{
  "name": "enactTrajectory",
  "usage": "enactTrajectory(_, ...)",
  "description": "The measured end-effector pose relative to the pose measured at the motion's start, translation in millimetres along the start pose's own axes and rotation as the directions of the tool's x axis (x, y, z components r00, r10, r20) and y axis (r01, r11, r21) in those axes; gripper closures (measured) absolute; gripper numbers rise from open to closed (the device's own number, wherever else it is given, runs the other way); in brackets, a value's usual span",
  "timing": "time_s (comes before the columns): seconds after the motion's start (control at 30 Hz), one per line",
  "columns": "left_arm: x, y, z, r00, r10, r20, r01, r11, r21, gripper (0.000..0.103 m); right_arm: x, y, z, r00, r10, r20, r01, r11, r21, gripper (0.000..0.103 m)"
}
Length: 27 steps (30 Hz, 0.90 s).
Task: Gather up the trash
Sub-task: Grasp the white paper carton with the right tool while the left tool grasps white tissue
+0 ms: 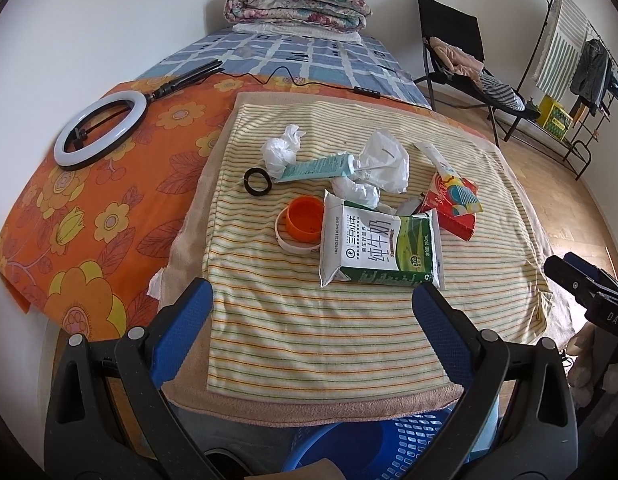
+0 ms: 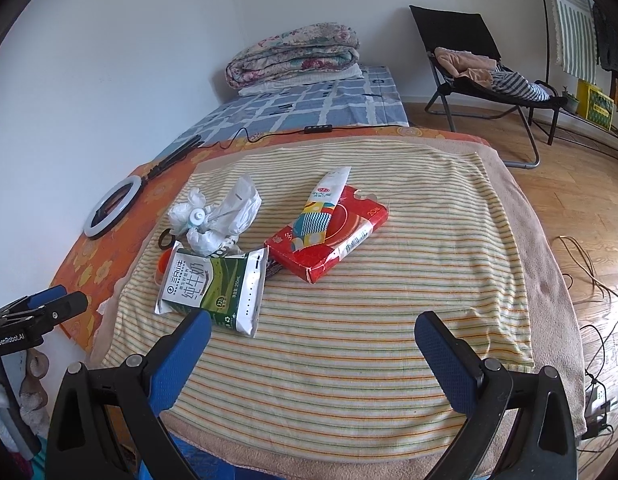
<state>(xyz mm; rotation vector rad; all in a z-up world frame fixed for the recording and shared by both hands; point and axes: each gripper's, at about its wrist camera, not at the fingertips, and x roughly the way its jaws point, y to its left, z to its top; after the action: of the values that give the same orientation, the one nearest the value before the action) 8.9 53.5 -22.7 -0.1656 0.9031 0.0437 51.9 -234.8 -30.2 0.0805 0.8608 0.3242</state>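
Note:
Trash lies on a striped towel [image 1: 329,336] on the bed. A green-and-white milk carton [image 1: 381,244] [image 2: 213,284] lies flat nearest to me. Behind it sit a red box [image 1: 457,216] [image 2: 329,240] with a colourful wrapper [image 2: 321,208] on top, crumpled white plastic [image 1: 383,164] [image 2: 225,216], a teal tube [image 1: 317,168], an orange lid [image 1: 307,216] in a white ring, and a black ring [image 1: 257,182]. My left gripper [image 1: 313,308] hovers open just before the carton. My right gripper [image 2: 313,340] is open over bare towel, to the right of the carton.
A blue plastic basket [image 1: 389,444] sits below the bed's near edge. A ring light [image 1: 101,128] [image 2: 113,206] and its cable lie on the orange sheet at left. Folded quilts [image 1: 297,2] are at the bed's far end. A chair [image 2: 481,68] and a clothes rack [image 1: 569,60] stand on the wooden floor at right.

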Motion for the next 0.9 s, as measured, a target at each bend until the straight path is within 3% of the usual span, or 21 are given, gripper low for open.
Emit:
enactTrajectory(0.2, 13, 10, 25, 0.999, -0.040, -0.022, 0.040, 0.999, -0.003, 0.009, 12, -1, 23, 1.000, 0.021, -0.019, -0.021, 1.000, -0.011, 0.001)
enactTrajectory(0.43, 37, 16, 56, 1.000, 0.010, -0.001, -0.010, 0.994, 0.112, 0.017, 32, -6, 55, 1.000, 0.014, -0.011, -0.014, 1.000, -0.025, 0.004)
enactTrajectory(0.5, 49, 23, 65, 1.000, 0.025, -0.007, -0.024, 0.993, 0.115, 0.025, 42, -11, 62, 1.000, 0.016, -0.021, -0.017, 1.000, -0.011, 0.006)
enactTrajectory(0.6, 67, 31, 81, 0.999, 0.044, -0.002, -0.044, 0.994, 0.098, 0.031, 61, -19, 72, 0.998, 0.035, -0.050, -0.034, 0.999, 0.024, 0.010)
enactTrajectory(0.77, 104, 42, 108, 0.999, -0.005, -0.033, 0.007, 0.999, 0.040, 0.042, 98, -31, 88, 0.992, 0.062, -0.108, -0.053, 0.995, 0.080, 0.018)
enactTrajectory(0.9, 133, 50, 122, 0.997, -0.047, -0.062, 0.045, 0.999, -0.021, 0.044, 126, -42, 103, 0.988, 0.084, -0.131, -0.065, 0.988, 0.141, 0.025)
